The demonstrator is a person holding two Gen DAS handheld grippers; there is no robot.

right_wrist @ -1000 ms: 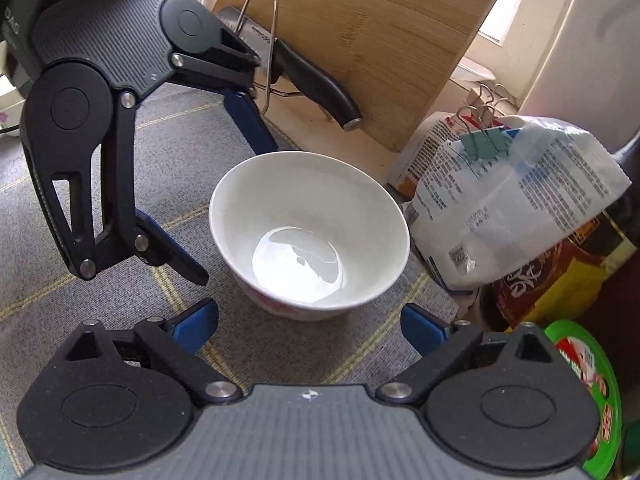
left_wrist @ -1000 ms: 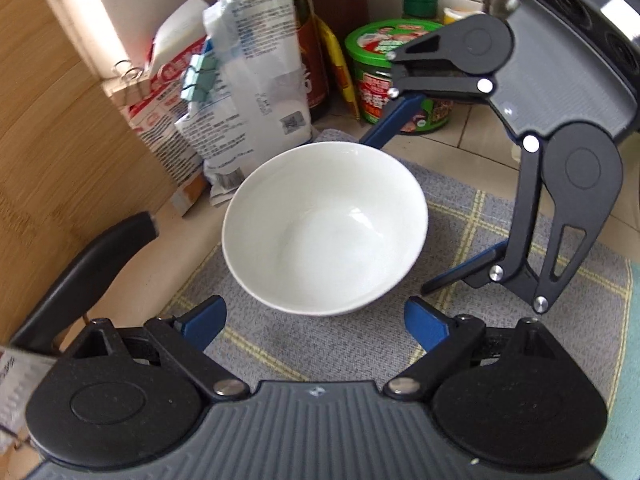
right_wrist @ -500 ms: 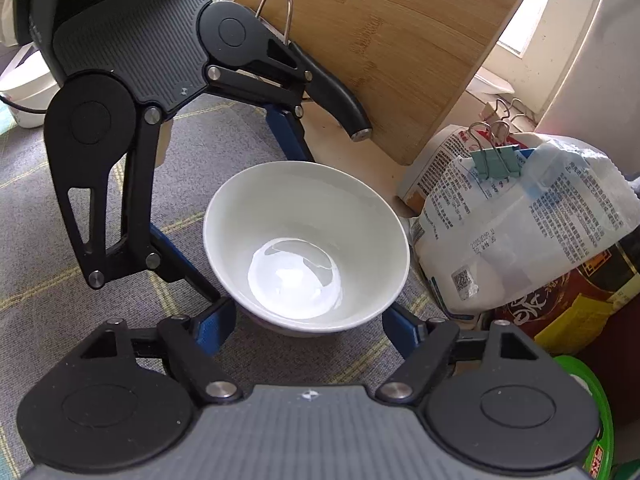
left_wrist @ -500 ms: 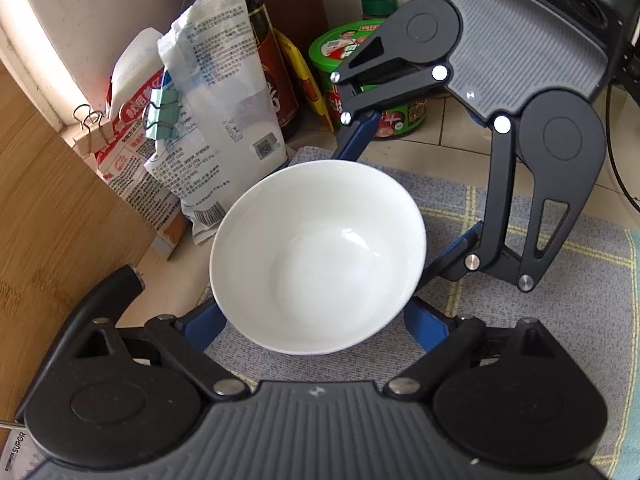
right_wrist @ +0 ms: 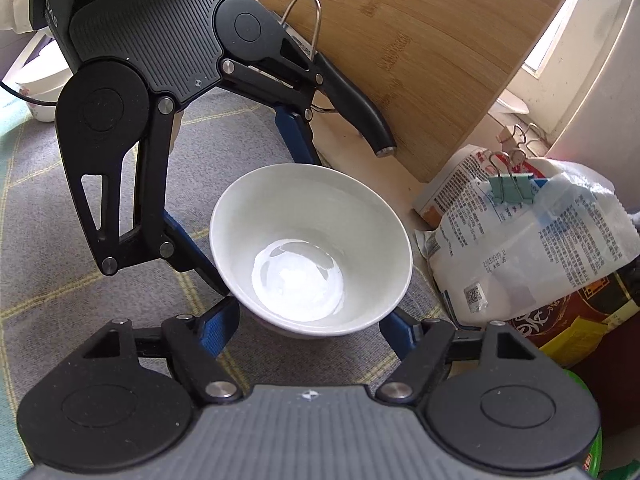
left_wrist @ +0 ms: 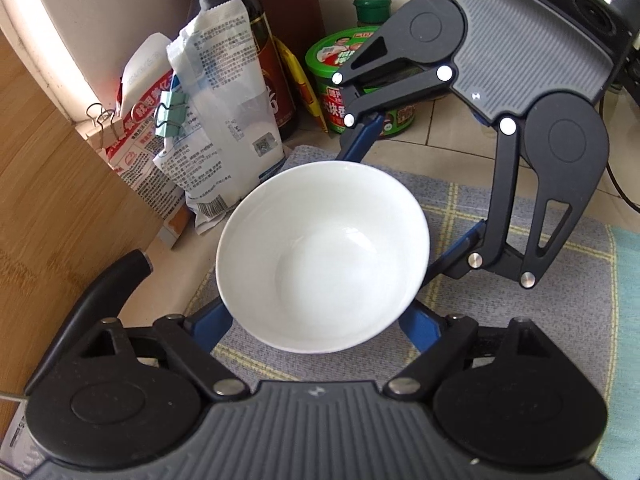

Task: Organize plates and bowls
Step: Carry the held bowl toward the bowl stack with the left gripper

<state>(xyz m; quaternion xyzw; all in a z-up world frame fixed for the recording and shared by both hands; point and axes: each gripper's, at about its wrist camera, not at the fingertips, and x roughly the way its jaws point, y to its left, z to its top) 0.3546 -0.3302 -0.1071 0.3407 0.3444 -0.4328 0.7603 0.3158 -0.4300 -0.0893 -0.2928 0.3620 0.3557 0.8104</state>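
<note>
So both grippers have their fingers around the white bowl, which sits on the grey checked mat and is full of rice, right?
Not quite: the white bowl is empty, as the right wrist view shows. The rest holds: the left gripper and right gripper both bracket it on the grey checked mat.

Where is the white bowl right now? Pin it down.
In both wrist views the white bowl sits mid-frame on the grey checked cloth, between the fingers of both tools, with the clipped white bag just behind it.
</note>
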